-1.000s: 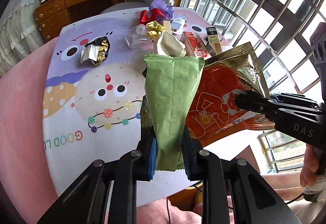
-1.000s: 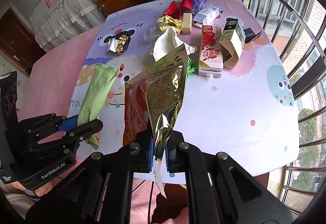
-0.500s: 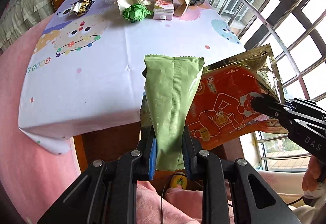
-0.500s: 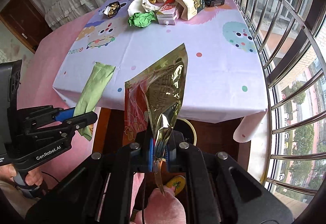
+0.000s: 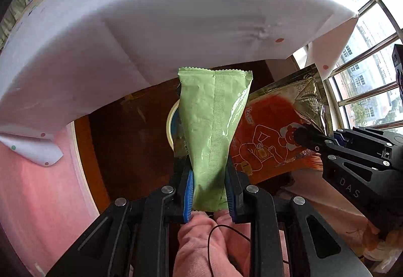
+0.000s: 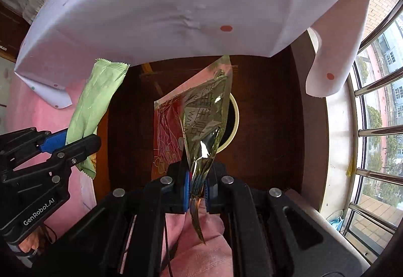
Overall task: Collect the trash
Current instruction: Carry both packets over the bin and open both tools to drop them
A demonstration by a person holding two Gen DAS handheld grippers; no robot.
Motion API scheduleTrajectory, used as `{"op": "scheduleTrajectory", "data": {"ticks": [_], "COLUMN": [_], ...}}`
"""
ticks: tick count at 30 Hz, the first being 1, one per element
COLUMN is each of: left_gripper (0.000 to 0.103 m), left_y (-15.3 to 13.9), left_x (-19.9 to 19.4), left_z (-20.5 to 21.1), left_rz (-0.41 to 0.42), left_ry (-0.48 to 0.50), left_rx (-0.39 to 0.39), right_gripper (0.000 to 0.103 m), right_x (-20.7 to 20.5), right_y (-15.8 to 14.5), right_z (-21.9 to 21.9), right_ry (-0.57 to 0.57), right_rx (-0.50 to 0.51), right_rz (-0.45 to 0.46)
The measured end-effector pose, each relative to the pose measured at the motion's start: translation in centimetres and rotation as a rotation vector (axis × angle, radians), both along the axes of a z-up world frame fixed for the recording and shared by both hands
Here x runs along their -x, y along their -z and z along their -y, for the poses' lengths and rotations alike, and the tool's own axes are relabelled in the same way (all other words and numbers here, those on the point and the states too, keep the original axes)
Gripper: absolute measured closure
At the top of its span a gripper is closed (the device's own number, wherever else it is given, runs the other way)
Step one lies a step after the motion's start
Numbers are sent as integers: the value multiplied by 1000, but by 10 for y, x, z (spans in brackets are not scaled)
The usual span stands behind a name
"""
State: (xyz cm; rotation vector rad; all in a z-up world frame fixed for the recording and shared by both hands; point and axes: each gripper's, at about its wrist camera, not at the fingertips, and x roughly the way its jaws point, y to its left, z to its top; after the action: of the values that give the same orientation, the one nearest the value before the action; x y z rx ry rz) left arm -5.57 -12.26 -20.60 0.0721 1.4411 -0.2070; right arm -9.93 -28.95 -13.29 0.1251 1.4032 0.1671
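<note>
You're holding the green wrapper (image 5: 214, 126) pinched by its bottom end in your left gripper (image 5: 209, 191), and it's standing up straight ahead of the fingers with its crimped top edge reaching toward the hanging tablecloth (image 5: 176, 25). Your right gripper (image 6: 197, 186) is clamping down on the red and gold foil pouch (image 6: 201, 123) the same way, gripping the lower corner so the pouch is fanning upward and a little to the left of the fingers. From the left wrist view the pouch is sitting just to the right of the green wrapper, partly tucked behind it. Straight ahead of both grippers, behind the two pieces of trash, a round bin (image 6: 233, 123) with a pale rim is peeking out on the dark wooden floor (image 6: 264, 113). The surface is looming above and ahead of you, with the white dotted cloth draping over its edge. Window bars (image 6: 377, 131) are running along to the right of your right gripper.
</note>
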Motion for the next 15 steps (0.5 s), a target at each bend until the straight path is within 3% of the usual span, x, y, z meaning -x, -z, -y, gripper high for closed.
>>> {"op": "scheduleTrajectory", "data": {"ticks": [7, 12, 14, 15], "left_gripper": [82, 80, 72, 63], "left_y": [98, 149, 163, 169], "left_x": [4, 8, 12, 14], "left_z": [14, 26, 31, 34], "left_rz": [-24, -7, -18, -28], "left_ry": [-9, 16, 21, 25], "left_rx": [-2, 4, 6, 11], "right_gripper": [97, 96, 90, 78], "right_x": [-2, -4, -6, -7], "right_y": [130, 195, 217, 224], "right_z": [9, 13, 18, 20], "right_ry": [124, 165, 187, 198], "right_rx": [29, 34, 19, 18], "right_rz": [-98, -125, -146, -154]}}
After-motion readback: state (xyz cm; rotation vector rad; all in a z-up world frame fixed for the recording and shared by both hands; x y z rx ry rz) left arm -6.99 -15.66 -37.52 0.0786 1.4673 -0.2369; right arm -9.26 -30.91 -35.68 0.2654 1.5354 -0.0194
